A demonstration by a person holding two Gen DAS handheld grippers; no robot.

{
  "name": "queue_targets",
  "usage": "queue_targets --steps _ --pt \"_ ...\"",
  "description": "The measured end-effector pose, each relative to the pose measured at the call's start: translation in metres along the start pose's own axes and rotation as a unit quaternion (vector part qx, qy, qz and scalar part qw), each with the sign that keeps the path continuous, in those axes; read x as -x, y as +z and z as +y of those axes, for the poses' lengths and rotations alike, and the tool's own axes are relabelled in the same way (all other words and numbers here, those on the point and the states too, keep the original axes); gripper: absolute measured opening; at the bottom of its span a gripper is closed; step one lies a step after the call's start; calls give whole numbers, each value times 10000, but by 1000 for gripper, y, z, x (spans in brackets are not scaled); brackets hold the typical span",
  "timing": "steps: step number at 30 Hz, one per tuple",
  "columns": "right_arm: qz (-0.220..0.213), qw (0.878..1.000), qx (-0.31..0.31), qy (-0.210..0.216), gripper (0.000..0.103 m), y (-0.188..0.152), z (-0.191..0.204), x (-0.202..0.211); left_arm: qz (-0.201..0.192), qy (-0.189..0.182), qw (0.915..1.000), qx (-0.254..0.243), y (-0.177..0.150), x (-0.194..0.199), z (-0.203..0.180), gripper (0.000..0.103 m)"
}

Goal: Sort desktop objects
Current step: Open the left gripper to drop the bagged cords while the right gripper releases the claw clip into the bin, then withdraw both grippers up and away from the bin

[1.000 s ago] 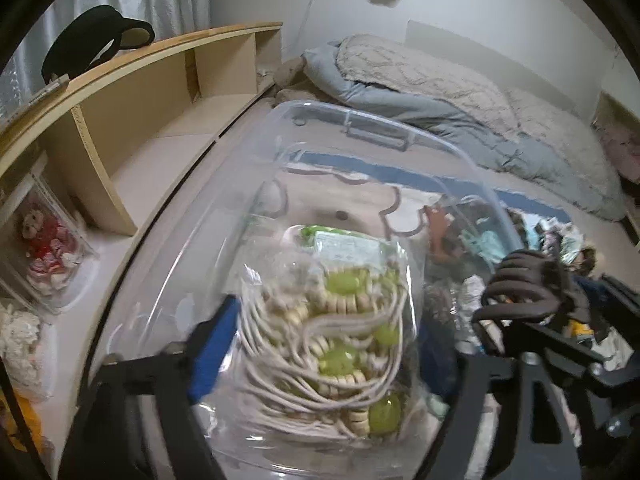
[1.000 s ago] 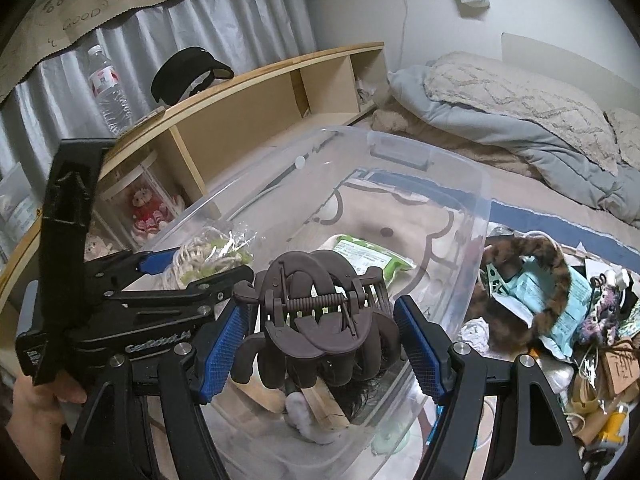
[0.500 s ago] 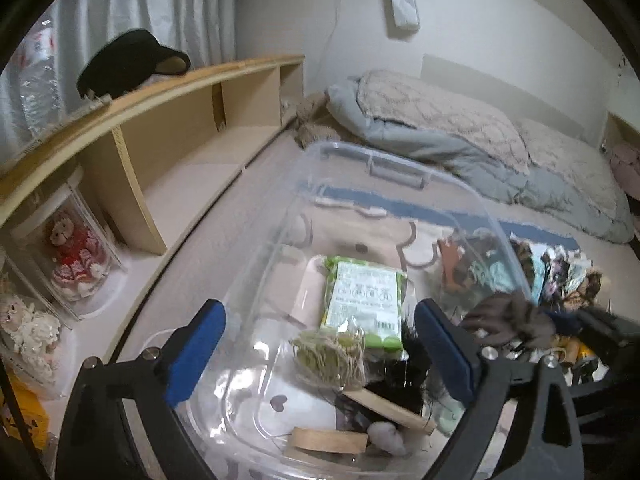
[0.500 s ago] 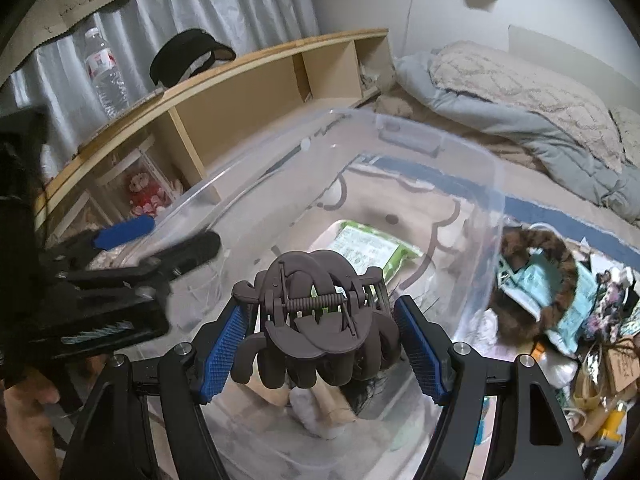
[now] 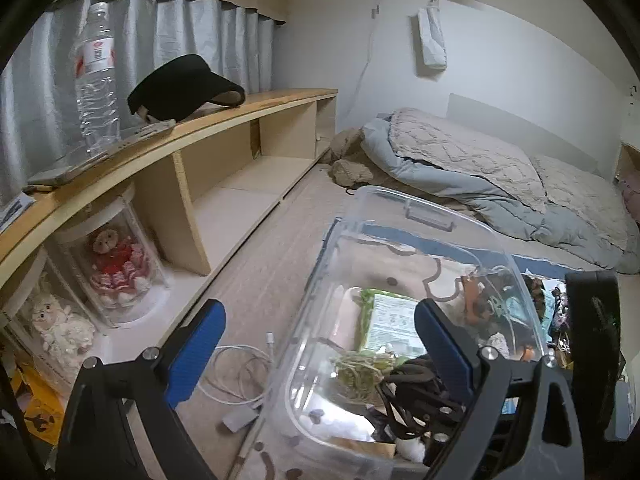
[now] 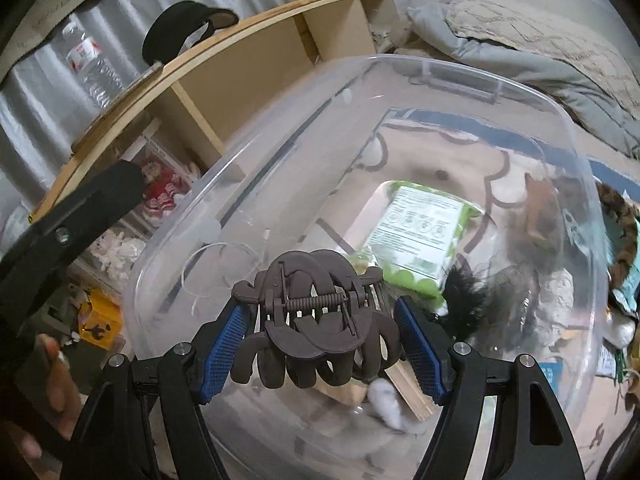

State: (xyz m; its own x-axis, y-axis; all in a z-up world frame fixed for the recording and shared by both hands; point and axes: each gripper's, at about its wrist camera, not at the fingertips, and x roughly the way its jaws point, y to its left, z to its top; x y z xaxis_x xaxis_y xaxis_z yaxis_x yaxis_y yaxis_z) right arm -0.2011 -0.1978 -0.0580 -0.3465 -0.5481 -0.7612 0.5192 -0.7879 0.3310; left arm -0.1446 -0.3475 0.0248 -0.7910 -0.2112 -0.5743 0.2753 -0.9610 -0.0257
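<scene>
The dark hair claw clip (image 6: 316, 320) is clamped between the blue pads of the right gripper (image 6: 320, 340), its long axis set across the fingers, spring bar facing the camera and teeth hanging downward. It is held above the near end of the clear storage bin (image 6: 552, 128), inside the line of the near rim as far as can be judged. Below and beyond the clip, on the bin floor, a green packet (image 6: 420, 232) is seen toward the middle, and a wooden piece (image 6: 408, 392) with a white fluffy ball (image 6: 386, 402) near the near wall. The drop is therefore judged to lie straight down from the fingers.

The left gripper (image 5: 320, 348) is spread wide with nothing between its pads, standing over the bin's left near corner, with a white cable (image 5: 236, 368) on the floor just outside the bin's left wall.
</scene>
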Motion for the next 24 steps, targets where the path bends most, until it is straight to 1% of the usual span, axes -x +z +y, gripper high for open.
queue_targets --steps 2,5,8,13,24 --pt "-131 9997 160 92 76 -1 9 2 19 27 10000 -5 -1 1 3 96" --pt "-200 9994 274 -67 92 -3 14 3 24 56 10000 -6 -3 2 6 96" --pt "-294 9994 170 -37 97 -1 11 8 41 30 10000 26 -3 3 7 96" --pt "-291 9996 9 51 97 -2 1 9 56 25 10000 14 -4 4 5 96" --pt "-344 9990 275 40 97 -10 -1 19 106 12 9999 27 -5 6 1 96"
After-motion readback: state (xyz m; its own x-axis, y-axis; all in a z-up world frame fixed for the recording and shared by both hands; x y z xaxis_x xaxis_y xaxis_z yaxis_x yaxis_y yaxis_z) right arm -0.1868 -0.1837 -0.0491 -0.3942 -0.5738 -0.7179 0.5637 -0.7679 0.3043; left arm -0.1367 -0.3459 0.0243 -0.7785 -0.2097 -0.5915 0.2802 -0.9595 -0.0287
